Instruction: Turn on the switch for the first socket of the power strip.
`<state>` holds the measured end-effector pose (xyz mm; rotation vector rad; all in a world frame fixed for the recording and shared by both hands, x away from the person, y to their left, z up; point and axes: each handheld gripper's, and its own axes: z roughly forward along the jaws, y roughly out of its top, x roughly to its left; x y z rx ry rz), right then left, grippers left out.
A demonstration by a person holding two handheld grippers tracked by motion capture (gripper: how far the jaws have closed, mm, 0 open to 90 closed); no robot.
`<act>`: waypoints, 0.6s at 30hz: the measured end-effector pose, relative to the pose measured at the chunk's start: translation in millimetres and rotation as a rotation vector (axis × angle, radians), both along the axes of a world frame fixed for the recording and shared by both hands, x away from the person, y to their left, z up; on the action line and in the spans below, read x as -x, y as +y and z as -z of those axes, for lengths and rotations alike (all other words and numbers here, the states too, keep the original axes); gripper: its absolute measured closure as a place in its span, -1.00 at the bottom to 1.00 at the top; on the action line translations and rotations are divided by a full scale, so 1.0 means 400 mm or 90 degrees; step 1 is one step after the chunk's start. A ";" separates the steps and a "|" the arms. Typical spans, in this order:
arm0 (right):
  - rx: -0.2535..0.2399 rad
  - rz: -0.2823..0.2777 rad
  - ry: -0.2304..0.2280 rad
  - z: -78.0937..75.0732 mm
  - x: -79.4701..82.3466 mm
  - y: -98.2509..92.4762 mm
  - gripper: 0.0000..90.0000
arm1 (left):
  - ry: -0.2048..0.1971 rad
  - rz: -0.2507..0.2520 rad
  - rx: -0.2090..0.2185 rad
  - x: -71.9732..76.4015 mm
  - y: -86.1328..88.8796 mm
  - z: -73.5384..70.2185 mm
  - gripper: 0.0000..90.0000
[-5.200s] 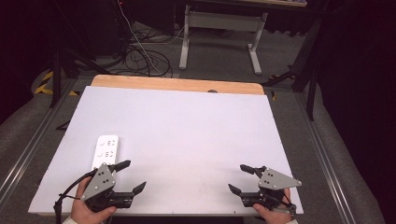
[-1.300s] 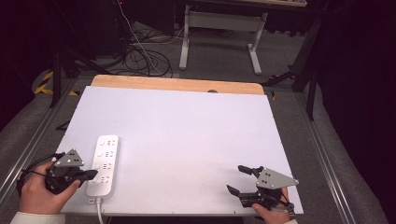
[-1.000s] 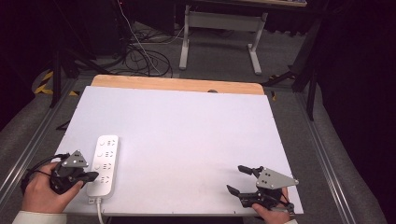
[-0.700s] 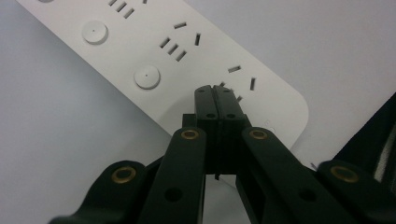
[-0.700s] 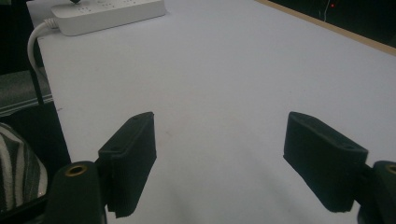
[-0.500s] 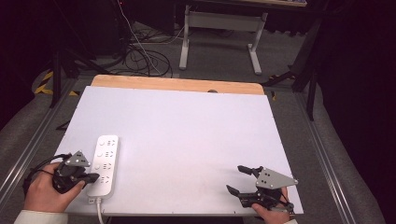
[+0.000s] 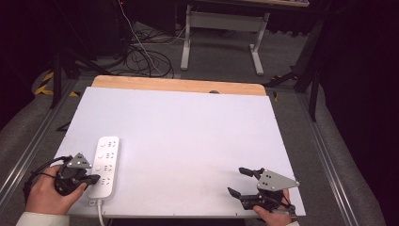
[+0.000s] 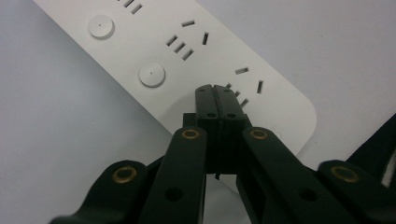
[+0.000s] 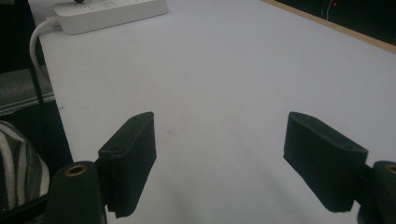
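At the table's near left corner, the left gripper lies level in its hand, jaws pressed together, tips over the near end of the smooth white power strip. The left gripper view adds round buttons and slotted sockets. The right gripper, near right, rests with jaws apart over the bare matte white table.

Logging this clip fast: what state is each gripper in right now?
Left gripper: jaws shut, nothing between them, tips over the power strip.
Right gripper: jaws open, empty, above the table.
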<state>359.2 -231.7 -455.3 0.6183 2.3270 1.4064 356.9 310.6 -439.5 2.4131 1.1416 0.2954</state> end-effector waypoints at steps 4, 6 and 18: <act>0.000 0.000 0.001 0.000 0.001 0.000 -0.42 | 0.005 0.001 0.001 0.001 -0.001 0.002 1.00; 0.000 -0.001 0.000 0.000 0.001 0.000 -0.42 | 0.004 0.000 0.001 0.002 -0.003 0.002 1.00; 0.004 0.000 -0.002 0.000 0.002 0.001 -0.43 | -0.017 -0.013 -0.031 0.003 -0.008 0.006 1.00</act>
